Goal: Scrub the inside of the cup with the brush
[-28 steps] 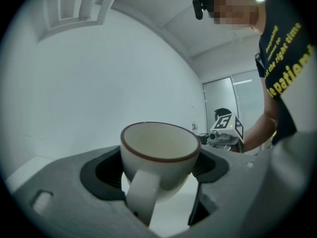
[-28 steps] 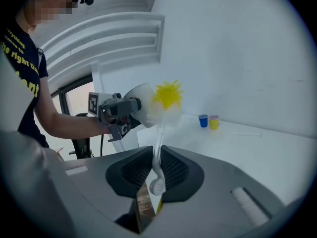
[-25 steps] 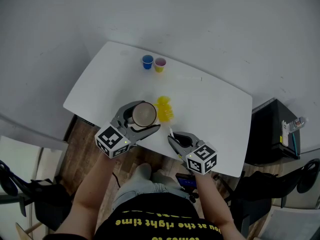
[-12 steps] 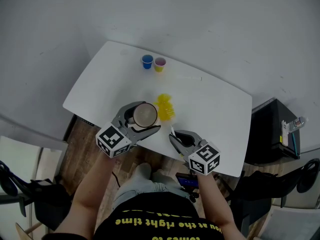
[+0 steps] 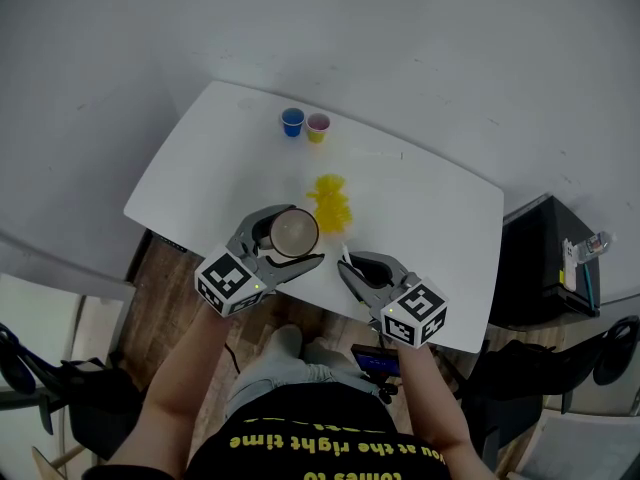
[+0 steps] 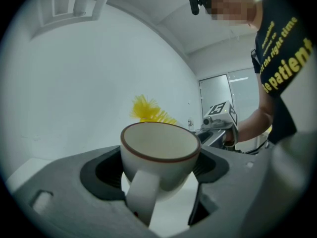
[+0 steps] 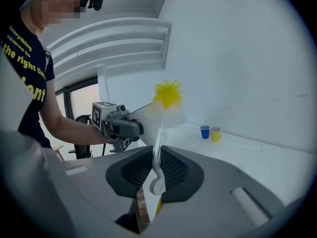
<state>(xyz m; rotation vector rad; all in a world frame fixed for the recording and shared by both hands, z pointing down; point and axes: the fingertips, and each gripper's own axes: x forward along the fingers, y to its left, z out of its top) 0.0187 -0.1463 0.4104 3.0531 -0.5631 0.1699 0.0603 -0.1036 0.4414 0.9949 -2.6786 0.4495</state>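
Cup (image 5: 296, 232), white with a brown rim, is held in the left tongs (image 5: 292, 238) above the near edge of the white table (image 5: 215, 158). In the left gripper view the pads are seen pressed against both sides of its wall, the opening is tilted upward, and the cup's handle hangs down between them. The right tongs (image 5: 347, 267) are clamped on the thin white stem of the brush (image 7: 168, 94), whose looped end sits between the pads. The yellow bristles are held up just beyond the cup's rim, outside the opening; whether they touch it cannot be told. A small blue cup (image 5: 292, 121) and a small yellow cup (image 5: 318, 128) are set side by side near the table's far edge, well apart from both tongs.
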